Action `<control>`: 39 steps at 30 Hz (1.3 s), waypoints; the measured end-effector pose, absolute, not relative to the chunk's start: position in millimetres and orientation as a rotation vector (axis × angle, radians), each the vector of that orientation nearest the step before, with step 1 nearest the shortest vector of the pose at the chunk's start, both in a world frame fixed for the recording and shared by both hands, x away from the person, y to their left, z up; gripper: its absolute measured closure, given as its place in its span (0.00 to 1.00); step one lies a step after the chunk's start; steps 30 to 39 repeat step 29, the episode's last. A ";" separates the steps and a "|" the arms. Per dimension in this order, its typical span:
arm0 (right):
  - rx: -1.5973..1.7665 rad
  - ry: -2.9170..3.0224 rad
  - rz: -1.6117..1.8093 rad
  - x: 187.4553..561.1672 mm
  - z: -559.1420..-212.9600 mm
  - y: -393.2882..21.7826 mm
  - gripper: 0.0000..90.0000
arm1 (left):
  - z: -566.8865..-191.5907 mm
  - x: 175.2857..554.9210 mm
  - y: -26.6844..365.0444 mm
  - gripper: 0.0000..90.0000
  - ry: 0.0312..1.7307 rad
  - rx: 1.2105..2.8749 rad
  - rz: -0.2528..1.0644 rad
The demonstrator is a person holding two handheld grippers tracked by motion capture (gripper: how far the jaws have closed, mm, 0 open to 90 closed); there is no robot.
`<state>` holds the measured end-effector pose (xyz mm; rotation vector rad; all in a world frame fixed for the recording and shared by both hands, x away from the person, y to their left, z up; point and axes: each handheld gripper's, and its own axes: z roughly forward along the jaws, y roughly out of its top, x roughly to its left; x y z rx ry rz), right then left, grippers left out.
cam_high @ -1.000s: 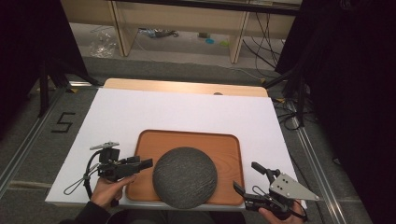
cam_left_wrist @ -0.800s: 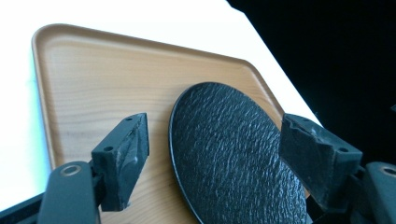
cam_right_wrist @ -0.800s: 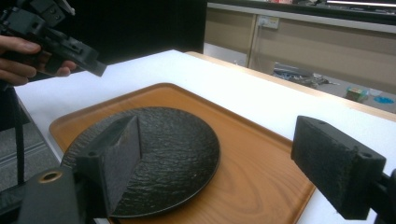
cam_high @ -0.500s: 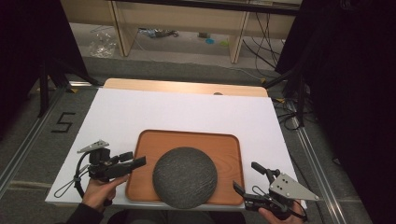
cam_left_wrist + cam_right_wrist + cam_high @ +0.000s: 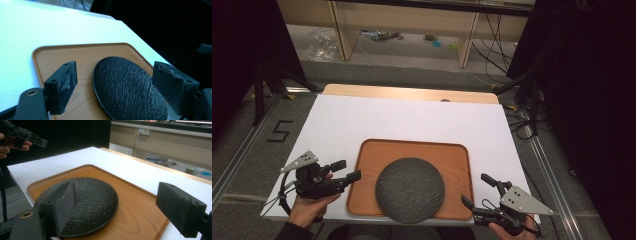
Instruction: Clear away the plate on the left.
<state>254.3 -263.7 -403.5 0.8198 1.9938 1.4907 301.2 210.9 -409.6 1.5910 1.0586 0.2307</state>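
Backing off the wooden tray (image 5: pixel 458 159), left gripper (image 5: pixel 349 171) has just been opening, empty; right gripper (image 5: pixel 476 190) waits spread; next, probably regrasp the black plate (image 5: pixel 410 189).

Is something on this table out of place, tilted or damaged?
One small oddity: the dark plate sits off-centre on the wooden tray, and its near edge reaches over the tray's near rim. It lies flat, and I see nothing spilled or broken.
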 end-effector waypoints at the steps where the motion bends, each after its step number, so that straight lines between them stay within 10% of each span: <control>1: 0.820 1.994 1.491 254.3 -403.5 -263.7 0.19 | -409.6 301.2 210.9 0.21 1.059 1.591 0.231; 39: 0.815 1.996 1.491 254.1 -403.5 -263.4 0.19 | -396.7 266.9 209.0 0.17 0.924 1.625 0.471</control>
